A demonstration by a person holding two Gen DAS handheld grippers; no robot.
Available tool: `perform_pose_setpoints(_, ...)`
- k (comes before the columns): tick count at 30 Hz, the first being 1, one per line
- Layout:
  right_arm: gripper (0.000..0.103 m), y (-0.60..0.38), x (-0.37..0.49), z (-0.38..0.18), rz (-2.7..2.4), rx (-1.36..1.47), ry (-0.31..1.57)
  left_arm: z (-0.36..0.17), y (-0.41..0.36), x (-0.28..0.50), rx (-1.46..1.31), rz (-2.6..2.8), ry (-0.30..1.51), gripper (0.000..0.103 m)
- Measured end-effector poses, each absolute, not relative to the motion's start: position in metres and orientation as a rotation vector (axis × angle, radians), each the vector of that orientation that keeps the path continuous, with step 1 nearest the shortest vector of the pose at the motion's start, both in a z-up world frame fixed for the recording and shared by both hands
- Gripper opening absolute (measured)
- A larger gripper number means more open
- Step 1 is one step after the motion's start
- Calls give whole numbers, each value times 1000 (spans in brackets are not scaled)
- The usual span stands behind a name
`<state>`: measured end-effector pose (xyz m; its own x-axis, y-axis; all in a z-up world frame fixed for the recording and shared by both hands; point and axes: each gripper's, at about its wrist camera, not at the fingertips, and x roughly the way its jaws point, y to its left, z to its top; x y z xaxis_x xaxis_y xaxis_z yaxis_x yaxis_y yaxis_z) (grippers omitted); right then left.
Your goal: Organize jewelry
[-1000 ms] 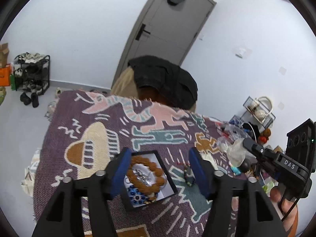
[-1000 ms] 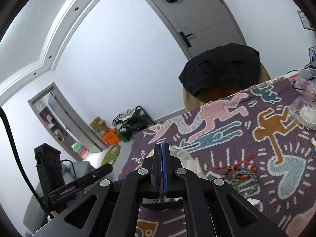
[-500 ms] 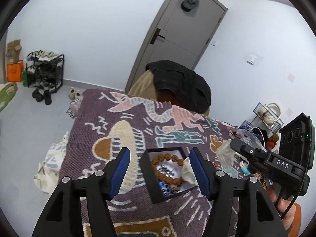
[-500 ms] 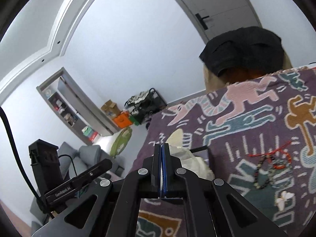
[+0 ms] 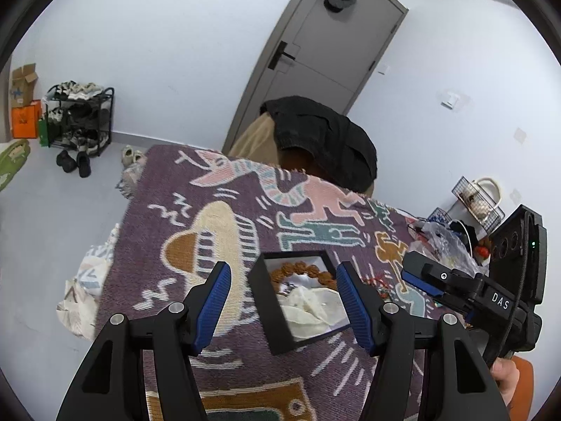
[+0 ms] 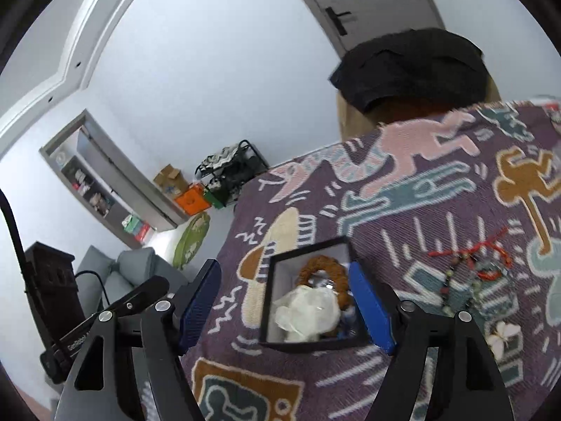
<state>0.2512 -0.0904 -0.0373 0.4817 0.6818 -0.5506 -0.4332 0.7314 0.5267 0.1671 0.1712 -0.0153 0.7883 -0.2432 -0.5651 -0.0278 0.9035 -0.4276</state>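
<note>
A purple woven blanket with pink, teal and tan figures (image 5: pixel 224 210) fills the lower half of both views. Behind it, upper right of the frame, a black garment draped over a tan chair (image 5: pixel 322 140) stands before a grey door (image 5: pixel 329 52).

Low in the middle of the blanket sits a small square black box with a white lining (image 5: pixel 266 301). Inside it lie a ring of brown wooden beads (image 6: pixel 322 266) toward the far side and a crumpled clear plastic pouch (image 6: pixel 308 312) toward the near side.

The left gripper (image 5: pixel 284 305) hangs over the box, blue pads apart, nothing pinched. The right gripper (image 6: pixel 285 308) has just been spreading its jaws; they now stand wide on either side of the box, the pouch lying loose below.

Right of centre in the right wrist view, a loose tangle of beaded bracelets with red cord (image 6: pixel 470 273) rests on the blanket, and a small white flower-shaped piece (image 6: pixel 503 333) lies just below it.
</note>
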Motion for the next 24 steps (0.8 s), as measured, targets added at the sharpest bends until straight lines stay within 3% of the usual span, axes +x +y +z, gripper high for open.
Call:
perform_pose_setpoints(20,75,-227,229,-76,522,449,837,-27,64,181,-328,-264,729,64)
perform_pose_setpoints(24,70,-243,223,-83,518,443,850,-30,52,181,-316,-273,740,64)
